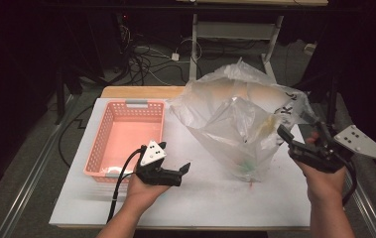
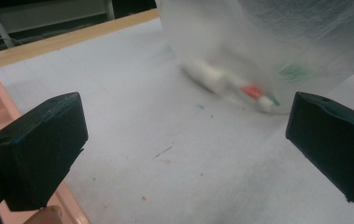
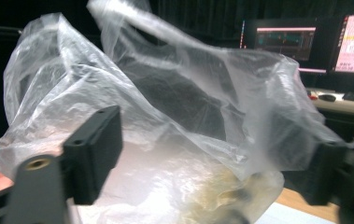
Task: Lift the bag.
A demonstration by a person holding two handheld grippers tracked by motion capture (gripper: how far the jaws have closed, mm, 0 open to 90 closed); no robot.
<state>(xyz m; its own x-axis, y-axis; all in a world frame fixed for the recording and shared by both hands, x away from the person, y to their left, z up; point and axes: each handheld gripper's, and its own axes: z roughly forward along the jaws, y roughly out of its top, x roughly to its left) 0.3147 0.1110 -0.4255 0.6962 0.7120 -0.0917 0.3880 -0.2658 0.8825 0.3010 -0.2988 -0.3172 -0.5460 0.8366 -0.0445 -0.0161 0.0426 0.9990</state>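
On the white table (image 1: 225,198), right of centre, a clear plastic bag (image 1: 235,119) stands crumpled and puffed up, its base resting on the surface and its mouth loose toward the far side. Left of it sits a pink basket (image 1: 107,129), apart from the bag. Through the film near the bag's base the left gripper view shows a blurred white tube (image 2: 209,77) with a red and green end; what else is inside I cannot tell.

The left gripper (image 1: 184,169) is low over the near table between basket and bag, jaws spread wide with nothing between them, pointing right toward the bag's base. The right gripper (image 1: 288,141) is at the bag's right edge, jaws also apart; in its own view the film billows between and in front of them, but the pads do not seem to press on it.

With neither claw gripping, the bag is free. It is light and slippery, so a nudge from either jaw would likely push it away or collapse it rather than catch it. A pinch on one thin layer could slip or tear. If the bag is lifted by its base, the tube could slide out of the open mouth; tipped to the far side, it may roll off the table.
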